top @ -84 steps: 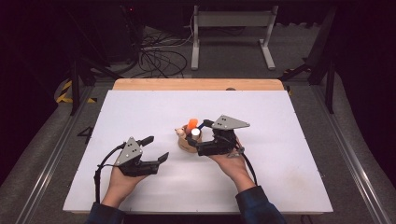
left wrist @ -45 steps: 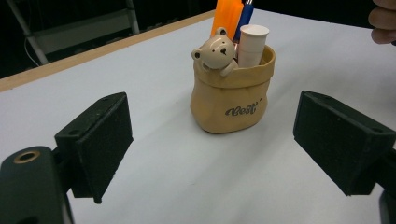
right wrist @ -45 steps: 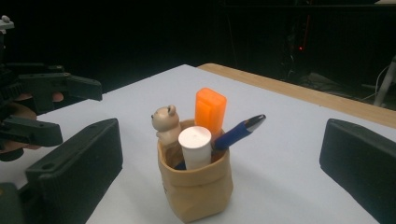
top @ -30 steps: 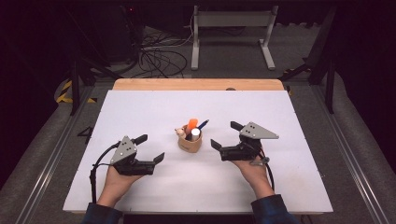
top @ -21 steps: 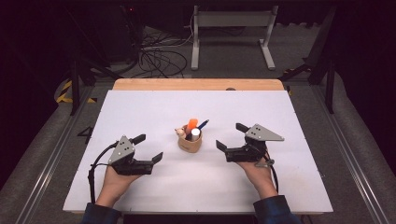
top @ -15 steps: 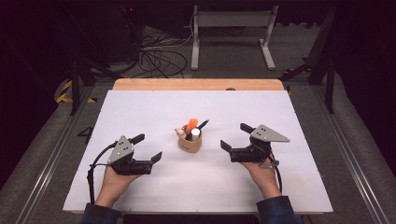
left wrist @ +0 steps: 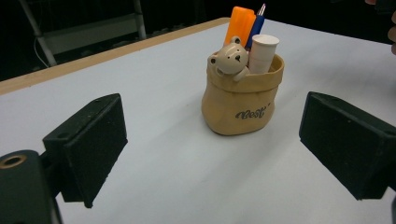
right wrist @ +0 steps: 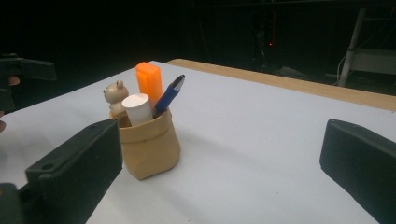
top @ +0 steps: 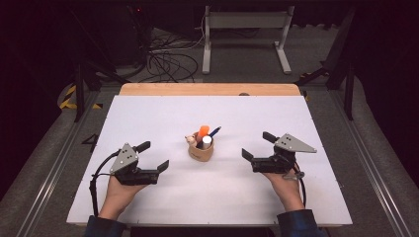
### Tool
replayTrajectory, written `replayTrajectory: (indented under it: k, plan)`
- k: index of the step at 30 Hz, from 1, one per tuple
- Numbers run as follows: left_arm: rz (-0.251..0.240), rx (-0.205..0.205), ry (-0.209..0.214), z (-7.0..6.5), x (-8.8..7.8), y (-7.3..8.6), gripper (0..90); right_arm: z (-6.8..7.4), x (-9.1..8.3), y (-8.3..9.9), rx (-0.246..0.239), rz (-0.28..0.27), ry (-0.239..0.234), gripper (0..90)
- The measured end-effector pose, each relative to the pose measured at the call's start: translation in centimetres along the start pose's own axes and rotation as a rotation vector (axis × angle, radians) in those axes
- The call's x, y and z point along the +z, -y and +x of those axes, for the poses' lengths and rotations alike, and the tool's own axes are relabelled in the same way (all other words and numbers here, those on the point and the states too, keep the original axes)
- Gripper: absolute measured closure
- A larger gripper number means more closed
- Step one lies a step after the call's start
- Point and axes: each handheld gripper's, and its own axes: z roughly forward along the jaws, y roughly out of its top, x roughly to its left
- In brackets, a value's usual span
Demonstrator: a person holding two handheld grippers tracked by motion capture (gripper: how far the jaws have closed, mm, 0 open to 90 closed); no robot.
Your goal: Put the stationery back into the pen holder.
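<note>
Nearest the camera, the left gripper [top: 155,155] sat low on the white table [top: 316,207], jaws spread wide with nothing between them, its cable looping off the near edge. Across from it, the right gripper [top: 257,145] was just as wide open and empty, the hand beneath half hidden by the body. Between them, clear of both, stood the tan pen pouch [left wrist: 240,105], upright, its printed word too small to read. A little bear head [left wrist: 230,58] peeked over the rim; an orange highlighter [right wrist: 149,84], a blue pen [right wrist: 168,94] and a white capped stick [left wrist: 263,50] rose out, lower ends hidden inside. Farther back ran the table's wooden edge [top: 210,89], then darkness and tangled floor cables [top: 168,61].
</note>
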Motion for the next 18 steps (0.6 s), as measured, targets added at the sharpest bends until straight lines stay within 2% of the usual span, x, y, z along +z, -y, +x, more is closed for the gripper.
replayTrajectory:
  k: [9,18]
  plan:
    - [-0.012,-0.009,-0.003,0.3,-0.6,0.1,6.9,-0.6,-0.9,0.5,0.0,0.005,0.019,0.0]
    - [-0.021,-0.023,0.004,0.6,-1.1,0.2,6.2,-1.5,-1.9,0.6,0.005,-0.017,0.049,0.0]
